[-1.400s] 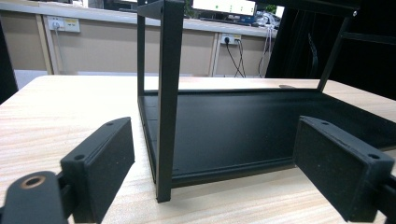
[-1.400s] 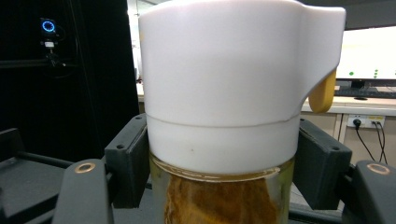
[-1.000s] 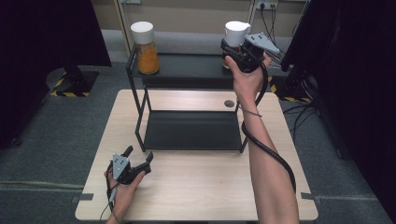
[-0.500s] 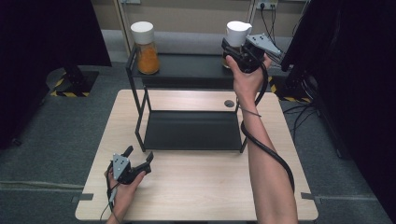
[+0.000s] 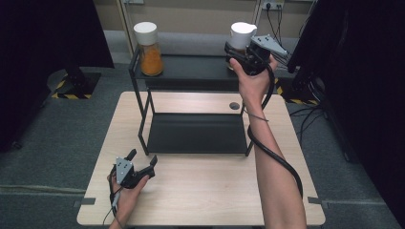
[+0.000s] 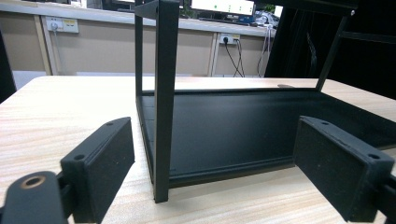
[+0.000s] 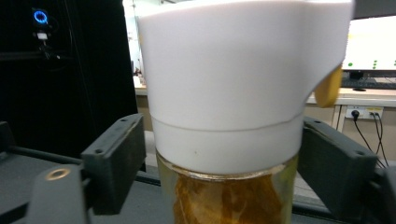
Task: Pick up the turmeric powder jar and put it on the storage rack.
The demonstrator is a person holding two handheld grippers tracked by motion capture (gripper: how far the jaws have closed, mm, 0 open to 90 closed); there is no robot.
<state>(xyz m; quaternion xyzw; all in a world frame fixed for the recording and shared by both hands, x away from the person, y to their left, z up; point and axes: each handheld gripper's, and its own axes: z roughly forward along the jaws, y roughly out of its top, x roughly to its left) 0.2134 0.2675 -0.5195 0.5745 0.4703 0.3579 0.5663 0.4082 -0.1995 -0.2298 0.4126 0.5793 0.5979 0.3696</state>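
A glass jar (image 5: pixel 240 36) with a white lid and amber contents stands at the right end of the black rack's top shelf (image 5: pixel 191 67). My right gripper (image 5: pixel 234 50) is raised to it, one jaw on each side of the jar (image 7: pixel 229 93). The jaws have just been opening, and a thin gap shows between each pad and the glass, so my right gripper (image 7: pixel 224 154) is open around the jar. My left gripper (image 5: pixel 142 160) rests open on the table's near left, with nothing between its jaws (image 6: pixel 215 158), facing the rack's front left post (image 6: pixel 166 98).
A second white-lidded jar (image 5: pixel 149 47) of orange contents stands at the left end of the top shelf. The rack's lower tray (image 5: pixel 196 133) sits on the wooden table (image 5: pixel 205 186). A small dark disc (image 5: pixel 234 105) lies behind the tray. The right gripper's cable hangs along the forearm.
Neither hand has shifted in the high view, and the jar stands where it was on the shelf.
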